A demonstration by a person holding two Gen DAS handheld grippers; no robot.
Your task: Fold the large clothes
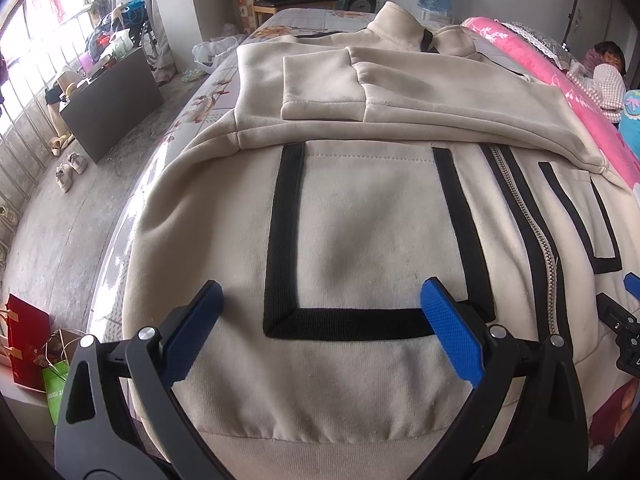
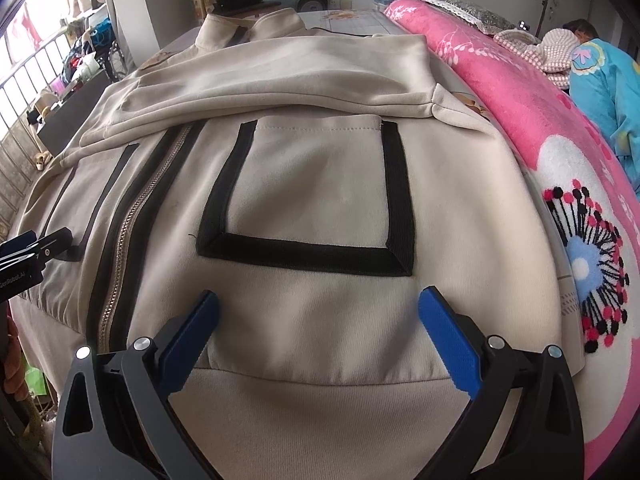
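On the left gripper [image 2: 24, 256] beside the jacket [image 2: 320, 300], lettering reads "GenRobot.AI".

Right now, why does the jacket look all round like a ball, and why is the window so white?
In both wrist views the fisheye lens bends things, so the flat beige jacket bulges and its zipper curves. In the left wrist view, daylight washes the window out to white. The open left gripper and right gripper look sharp, though the room's far corners go dark and soft.
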